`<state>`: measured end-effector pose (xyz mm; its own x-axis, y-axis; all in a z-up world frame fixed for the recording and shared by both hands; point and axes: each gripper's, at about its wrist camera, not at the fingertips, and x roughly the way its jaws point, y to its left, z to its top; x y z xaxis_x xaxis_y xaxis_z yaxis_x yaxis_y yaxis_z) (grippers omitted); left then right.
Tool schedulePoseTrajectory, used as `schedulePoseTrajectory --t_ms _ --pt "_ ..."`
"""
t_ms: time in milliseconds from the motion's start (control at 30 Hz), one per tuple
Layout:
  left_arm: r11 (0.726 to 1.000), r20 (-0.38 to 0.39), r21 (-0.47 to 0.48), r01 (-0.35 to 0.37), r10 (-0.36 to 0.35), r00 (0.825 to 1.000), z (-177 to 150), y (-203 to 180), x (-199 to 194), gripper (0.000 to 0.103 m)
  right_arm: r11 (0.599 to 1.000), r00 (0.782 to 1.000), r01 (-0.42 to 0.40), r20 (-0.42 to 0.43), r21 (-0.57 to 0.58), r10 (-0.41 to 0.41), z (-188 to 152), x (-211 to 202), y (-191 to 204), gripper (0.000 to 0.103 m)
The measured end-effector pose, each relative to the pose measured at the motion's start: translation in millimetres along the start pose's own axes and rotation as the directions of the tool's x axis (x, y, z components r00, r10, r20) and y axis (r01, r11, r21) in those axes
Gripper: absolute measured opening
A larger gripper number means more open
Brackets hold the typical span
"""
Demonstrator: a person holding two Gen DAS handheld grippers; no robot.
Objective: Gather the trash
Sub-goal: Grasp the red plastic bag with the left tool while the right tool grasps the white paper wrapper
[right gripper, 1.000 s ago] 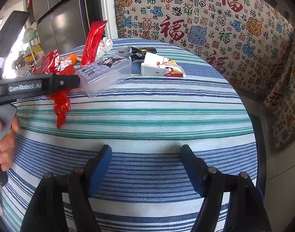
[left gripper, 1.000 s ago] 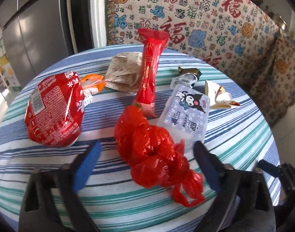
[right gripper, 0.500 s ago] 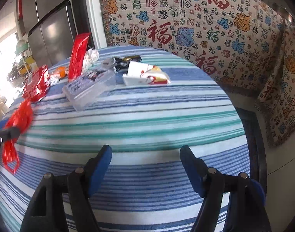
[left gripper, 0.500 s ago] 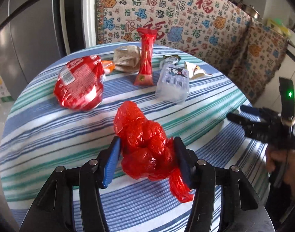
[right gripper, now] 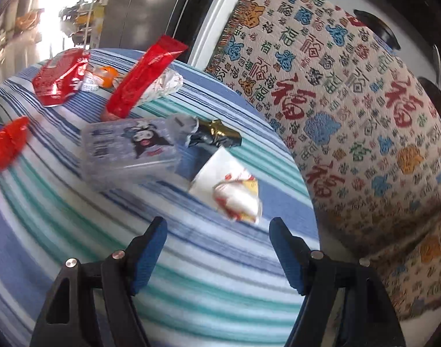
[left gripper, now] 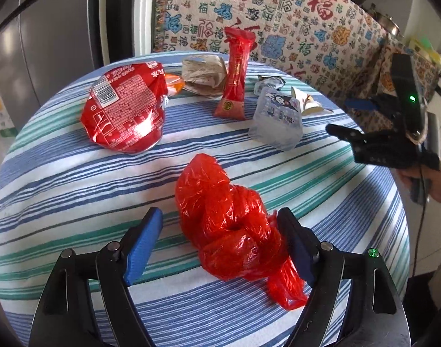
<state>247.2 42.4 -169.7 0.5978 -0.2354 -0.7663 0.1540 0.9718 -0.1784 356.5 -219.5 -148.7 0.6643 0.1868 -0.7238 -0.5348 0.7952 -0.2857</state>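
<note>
Left claw (left gripper: 220, 243) jaws opening round red bag (left gripper: 229, 228) on bench (left gripper: 75, 190); right claw (right gripper: 217, 248) spread, empty, white wrapper (right gripper: 235, 190) just ahead. We'd center over wrapper b4 closing.

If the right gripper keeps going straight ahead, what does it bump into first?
Probably the crumpled white wrapper, which lies just ahead of the open right gripper on the striped table. The picture is blurred, so depth is uncertain.

Left tool (left gripper: 220, 248): black frame, blue pads, silver screws, green LED.
</note>
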Motion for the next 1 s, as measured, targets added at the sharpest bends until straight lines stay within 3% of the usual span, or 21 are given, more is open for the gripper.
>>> schedulePoseTrajectory --t_ms 100,167,200,333,433,467,500,567,633,733,867,933,1000 --pt "1.0 -0.006 -0.006 0.0 0.0 1.0 0.1 2.3 1.2 0.084 0.999 0.999 -0.038 0.003 -0.01 0.038 5.6 18.9 -6.3 0.072" --pt "1.0 -0.009 -0.003 0.003 -0.003 1.0 0.0 1.4 1.9 0.084 0.998 0.998 -0.057 -0.008 -0.007 0.057 8.1 29.1 -7.6 0.046" --pt "1.0 -0.01 0.001 0.001 -0.001 1.0 -0.8 0.5 1.9 0.084 0.997 0.997 -0.075 -0.033 0.013 0.075 8.7 34.1 -9.1 0.025" --pt "1.0 -0.003 0.02 -0.011 0.011 1.0 -0.2 -0.6 0.1 0.084 0.979 0.995 -0.035 -0.085 0.203 0.053 3.6 20.3 -17.1 0.019" --pt "1.0 0.001 0.009 0.001 -0.001 1.0 0.3 -0.3 -1.0 0.084 0.922 0.973 -0.017 -0.205 0.386 0.104 -3.2 -2.6 -14.4 0.019" --pt "1.0 -0.002 0.005 0.003 -0.003 1.0 0.0 -0.2 -0.4 0.084 0.905 0.969 -0.032 -0.207 0.425 0.131 -3.8 -9.4 -9.6 0.019" --pt "1.0 -0.009 0.002 0.006 -0.006 1.0 -0.4 -0.5 1.6 0.084 0.888 0.964 0.034 -0.251 0.459 0.092 -3.4 -14.3 -2.3 0.022" --pt "1.0 -0.025 0.0 0.006 -0.006 1.0 -1.2 0.1 4.6 0.084 0.85 0.962 -0.056 -0.199 0.524 0.187 -0.3 -18.9 14.0 0.03" --pt "1.0 -0.025 -0.007 0.009 -0.009 1.0 -2.3 3.0 2.2 0.084 0.823 0.966 -0.157 -0.087 0.547 0.242 0.0 -29.6 22.5 0.06" --pt "0.998 0.004 -0.031 0.046 -0.046 0.999 -7.4 12.6 -15.4 0.086 0.846 0.991 -0.127 0.031 0.517 0.13 -12.7 -62.5 24.4 0.07" --pt "0.998 0.048 -0.016 0.068 -0.067 0.997 -14.8 17.8 -32.0 0.094 0.82 0.994 -0.093 0.093 0.564 0.048 -59.7 -81.9 5.8 0.072" --pt "0.998 0.051 -0.01 0.062 -0.061 0.997 -16.2 15.5 -30.5 0.094 0.769 0.998 -0.067 0.046 0.636 0.049 -83.4 -69.0 -11.5 0.072" --pt "0.998 0.046 -0.031 0.063 -0.061 0.997 -16.2 13.8 -26.2 0.094 0.709 0.995 -0.091 0.037 0.7 0.091 -91.9 -52.0 -25.2 0.069"
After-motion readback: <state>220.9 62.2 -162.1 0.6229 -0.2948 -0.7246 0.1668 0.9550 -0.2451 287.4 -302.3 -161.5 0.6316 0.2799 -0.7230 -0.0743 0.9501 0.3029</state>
